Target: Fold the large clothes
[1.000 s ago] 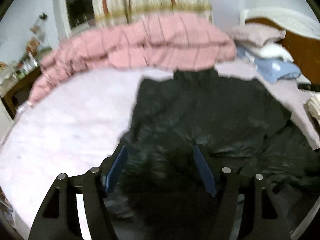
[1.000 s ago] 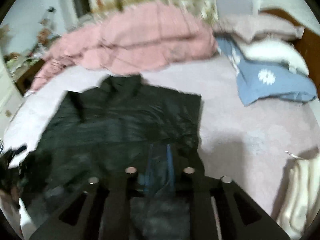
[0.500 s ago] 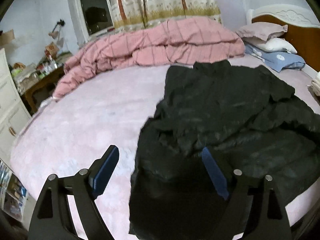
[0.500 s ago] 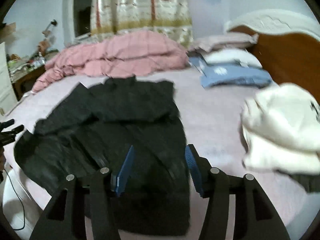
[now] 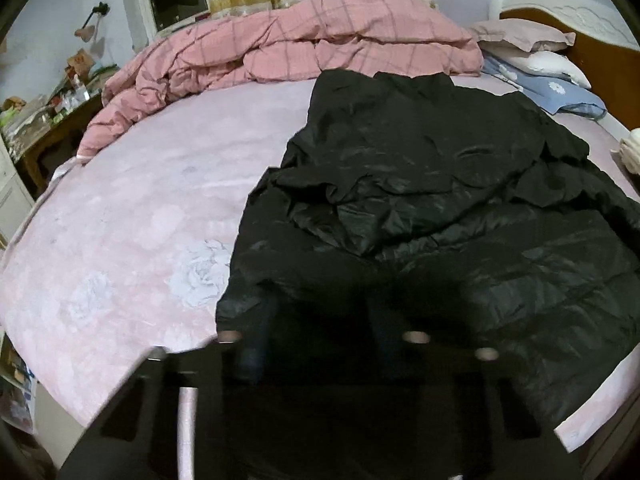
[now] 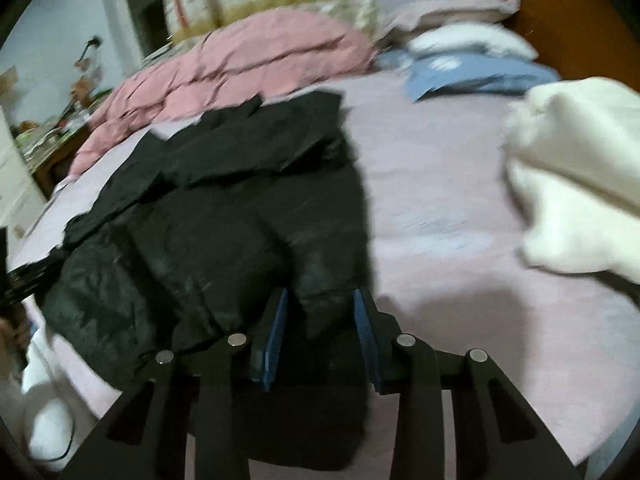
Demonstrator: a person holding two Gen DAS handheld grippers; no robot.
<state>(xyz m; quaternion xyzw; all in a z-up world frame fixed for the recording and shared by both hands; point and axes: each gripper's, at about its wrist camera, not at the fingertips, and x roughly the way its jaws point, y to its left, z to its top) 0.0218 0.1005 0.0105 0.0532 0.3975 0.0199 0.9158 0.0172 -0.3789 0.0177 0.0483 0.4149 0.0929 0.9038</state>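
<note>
A black puffer jacket point(image 5: 420, 184) lies spread on the pink flowered bed sheet point(image 5: 140, 220), collar towards the far duvet, with one part folded over its middle. My left gripper point(image 5: 316, 308) is low over the jacket's near left hem. Its jaws are closing with black cloth between them, but the fingers are dark and blurred, so any contact is hidden. My right gripper point(image 6: 320, 300) is at the near right hem of the jacket point(image 6: 224, 216). Its jaws are closing too, and the blue pads point(image 6: 276, 320) press a raised fold of the cloth.
A pink checked duvet point(image 5: 300, 40) is heaped along the far side. Pillows point(image 5: 532, 40), a blue flowered one point(image 5: 560, 96) and a wooden headboard point(image 5: 592, 52) are at the right. A white garment point(image 6: 580, 168) lies right of the jacket. A cluttered side table point(image 5: 48, 120) stands at the left.
Both grippers have come down and closer to the jacket's near hem. Each opened wider half a second ago and has since narrowed around the black cloth.
</note>
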